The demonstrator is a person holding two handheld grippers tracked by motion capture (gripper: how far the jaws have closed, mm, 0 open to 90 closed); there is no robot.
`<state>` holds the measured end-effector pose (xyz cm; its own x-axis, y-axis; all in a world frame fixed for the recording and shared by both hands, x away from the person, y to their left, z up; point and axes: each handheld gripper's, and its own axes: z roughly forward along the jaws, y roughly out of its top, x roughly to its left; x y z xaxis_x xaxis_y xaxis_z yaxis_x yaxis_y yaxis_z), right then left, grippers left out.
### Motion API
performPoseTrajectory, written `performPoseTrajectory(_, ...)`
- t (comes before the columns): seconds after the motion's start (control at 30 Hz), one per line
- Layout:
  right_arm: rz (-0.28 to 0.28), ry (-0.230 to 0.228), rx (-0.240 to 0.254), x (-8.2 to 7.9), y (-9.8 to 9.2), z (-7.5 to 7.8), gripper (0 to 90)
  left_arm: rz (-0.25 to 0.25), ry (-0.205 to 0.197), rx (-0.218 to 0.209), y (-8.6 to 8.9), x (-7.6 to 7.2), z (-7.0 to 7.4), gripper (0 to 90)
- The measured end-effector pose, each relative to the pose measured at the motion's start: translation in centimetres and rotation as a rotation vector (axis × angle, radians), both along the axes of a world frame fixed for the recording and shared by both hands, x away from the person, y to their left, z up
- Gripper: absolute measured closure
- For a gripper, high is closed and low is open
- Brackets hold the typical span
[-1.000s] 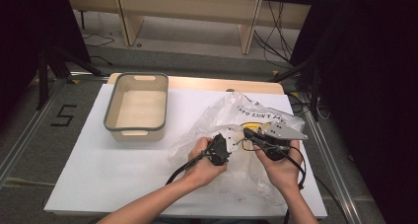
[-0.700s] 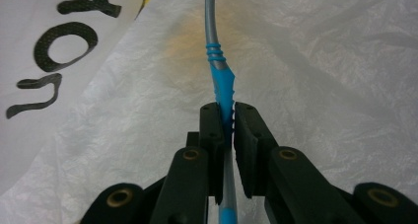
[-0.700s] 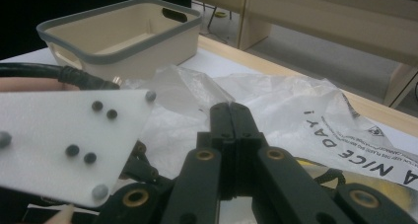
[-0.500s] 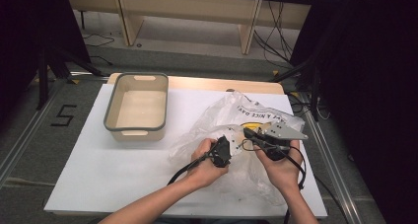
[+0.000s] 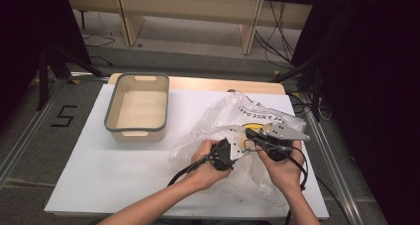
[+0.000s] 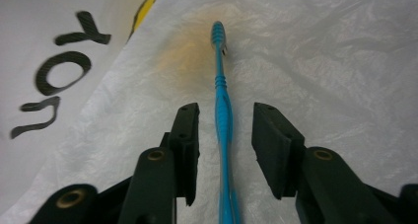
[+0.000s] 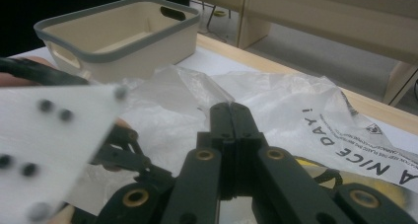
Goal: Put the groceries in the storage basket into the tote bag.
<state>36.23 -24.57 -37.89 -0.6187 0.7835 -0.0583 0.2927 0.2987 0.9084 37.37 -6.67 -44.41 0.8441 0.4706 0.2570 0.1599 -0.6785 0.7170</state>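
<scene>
Blue toothbrush [image 6: 223, 105] is lying inside the white plastic bag [image 5: 233, 116], right between the left gripper [image 6: 226, 130] jaws. Those jaws have just been opening, so the pads sit clear of the handle on both sides, not squeezing it. The right gripper [image 7: 230, 116] is clamped on a fold of the bag's edge. A beige tub [image 5: 137, 132] sits well off to the left on the table [image 5: 109, 175].

The bag [image 5: 247, 121] sits on the table's [image 5: 99, 170] right half; the bin [image 5: 137, 107] is off to its left, further back; inside the bag, a toothbrush [image 6: 222, 100] lies between the left gripper's [image 6: 224, 120] jaws; the right gripper [image 7: 230, 110] sits right beside it.
</scene>
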Motion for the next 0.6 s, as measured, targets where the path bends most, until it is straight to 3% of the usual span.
performPoseTrajectory(0.27,0.004,0.006,-0.004,0.0,0.1,-0.1,90.0,0.021,0.003,-0.064,3.0,-2.3,1.7,49.2)
performPoseTrajectory(0.5,0.009,0.022,-0.009,-0.1,-0.1,-0.2,90.0,0.05,0.033,-0.121,7.3,-4.0,3.3,44.8)
performPoseTrajectory(0.6,0.015,0.025,-0.012,-0.2,0.0,-0.3,90.0,0.074,0.028,-0.143,9.0,-4.6,3.9,45.2)
